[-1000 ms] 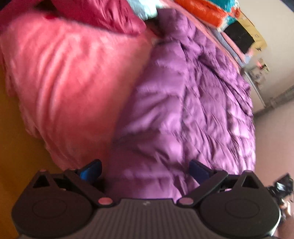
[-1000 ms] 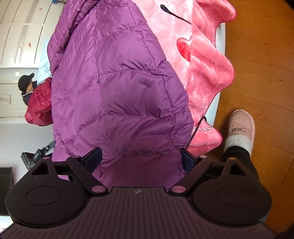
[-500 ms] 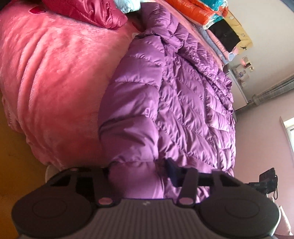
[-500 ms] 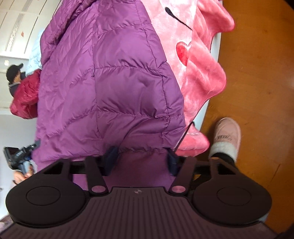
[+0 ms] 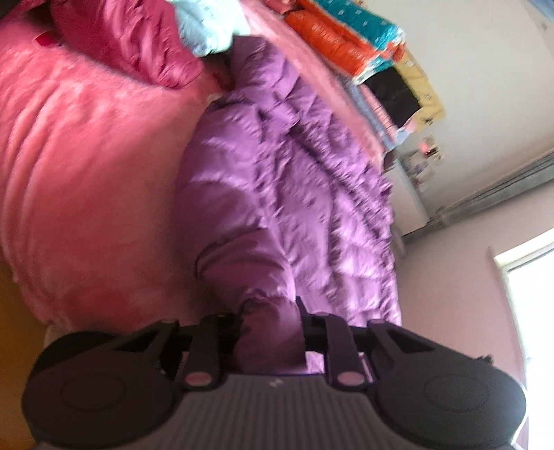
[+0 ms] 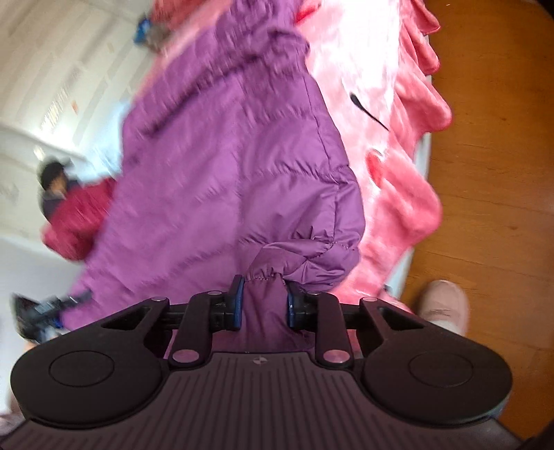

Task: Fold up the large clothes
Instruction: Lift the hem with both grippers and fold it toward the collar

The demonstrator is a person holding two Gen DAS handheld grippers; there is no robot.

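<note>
A large purple quilted down jacket (image 5: 287, 194) lies spread on a pink fleece blanket (image 5: 86, 180). My left gripper (image 5: 270, 318) is shut on the jacket's hem, with purple cloth bunched between its fingers. In the right wrist view the same jacket (image 6: 235, 166) lies on the pink blanket (image 6: 391, 145). My right gripper (image 6: 265, 301) is shut on a gathered corner of the hem, which is pinched between the blue pads (image 6: 238, 301). Both views are blurred by motion.
A dark red jacket (image 5: 124, 45) and a light blue garment (image 5: 204, 31) lie at the blanket's far end. Orange and teal clothes (image 5: 342, 41) are stacked beyond. A wooden floor (image 6: 491, 138) and a pink shoe (image 6: 443, 304) are to the right.
Both grippers went from wide open around the jacket's hem to shut on it. The cloth is now bunched between the fingers and pulled up a little.
</note>
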